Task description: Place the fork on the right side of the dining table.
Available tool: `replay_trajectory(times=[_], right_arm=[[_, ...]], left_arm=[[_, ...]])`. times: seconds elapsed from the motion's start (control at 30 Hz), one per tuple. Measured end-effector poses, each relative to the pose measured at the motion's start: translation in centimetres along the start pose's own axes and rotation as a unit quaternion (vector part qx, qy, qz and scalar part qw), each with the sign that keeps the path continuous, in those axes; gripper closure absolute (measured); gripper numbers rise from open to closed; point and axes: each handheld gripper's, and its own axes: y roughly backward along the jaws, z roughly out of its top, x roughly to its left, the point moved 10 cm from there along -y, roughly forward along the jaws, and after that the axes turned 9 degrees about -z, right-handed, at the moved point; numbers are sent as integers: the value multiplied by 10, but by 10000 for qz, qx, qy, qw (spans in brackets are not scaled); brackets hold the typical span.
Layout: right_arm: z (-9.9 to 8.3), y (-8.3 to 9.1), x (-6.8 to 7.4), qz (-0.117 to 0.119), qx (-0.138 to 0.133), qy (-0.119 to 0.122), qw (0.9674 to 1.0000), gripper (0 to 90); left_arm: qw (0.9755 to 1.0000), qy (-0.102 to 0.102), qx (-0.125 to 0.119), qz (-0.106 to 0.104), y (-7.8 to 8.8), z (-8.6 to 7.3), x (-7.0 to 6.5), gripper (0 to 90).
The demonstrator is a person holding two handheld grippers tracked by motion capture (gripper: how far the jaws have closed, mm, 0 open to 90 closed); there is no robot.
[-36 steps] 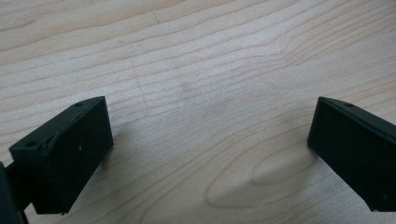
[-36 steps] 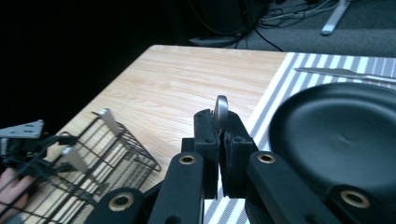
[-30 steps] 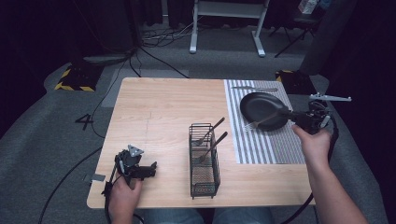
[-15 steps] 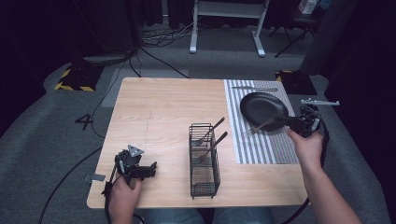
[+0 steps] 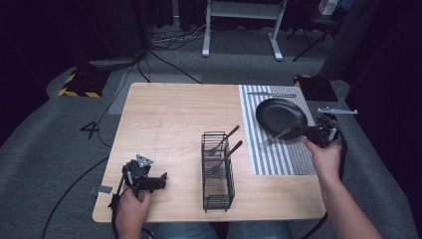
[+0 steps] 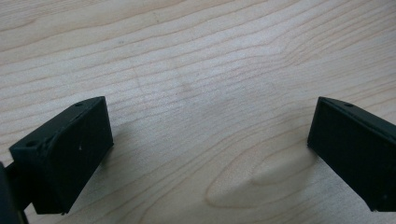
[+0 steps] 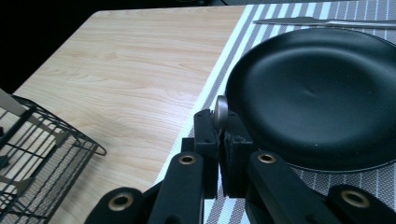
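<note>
Evidently laying a place setting, the right hand-held gripper [image 5: 303, 131] clamped a fork [image 5: 276, 137] beside the black plate [image 5: 278, 114], while the left hand-held gripper [image 5: 158, 180] rested open, idle, at the table's [image 5: 169, 119] lower left.

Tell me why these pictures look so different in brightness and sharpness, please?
High view: the table is lit while the room behind falls into darkness. Left gripper view: even light on sharp wood grain, with soft shadows beside the open left claw. Right gripper view: the near right claw looks slightly soft, and the black plate shows a dull sheen without harsh glare.
</note>
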Motion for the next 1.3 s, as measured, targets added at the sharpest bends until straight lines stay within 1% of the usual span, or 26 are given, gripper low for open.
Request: replay_trajectory(times=[0.17,0.47,0.53,0.6,0.7,0.8,0.83,0.9,0.93,1.03,1.07,1.1,1.2,1.3], right_arm=[[-2,-5,1,-30,10,-10,10000,868],[-4,-8,0,-14,17,-87,10000,867],[-4,-8,-2,-45,45,-101,9999,866],[-4,-9,-4,-14,86,-172,9998,861],[-4,-10,-6,-12,98,-195,9998,855],[-4,-13,-9,-117,123,-164,9997,810],[-4,-15,-12,-149,153,-187,9996,789],[-4,-15,-14,-173,168,-203,9995,781],[-4,-17,-16,-199,206,-220,9993,755],[-5,-18,-19,-218,242,-235,9992,735],[-5,-20,-21,-237,268,-253,9990,709],[-5,-20,-21,-237,268,-253,9990,709],[-6,-22,-25,-276,308,-314,9986,672],[-9,-22,-29,-243,335,-383,9984,644]], left_arm=[[10000,-1,1,0,0,0,0,2],[10000,0,1,0,0,0,0,1],[10000,-1,1,0,0,0,0,2],[10000,-2,0,0,0,0,0,1],[10000,0,0,0,0,0,0,1],[10000,1,0,-2,0,0,0,1],[10000,0,0,0,0,0,0,1],[10000,0,0,0,0,0,0,1],[10000,0,1,0,0,0,0,1],[10000,1,0,0,0,0,0,1],[10000,-1,3,1,0,0,0,1],[10000,-1,3,1,0,0,0,1],[10000,0,1,0,0,0,0,1],[10000,1,1,0,0,0,0,1]])
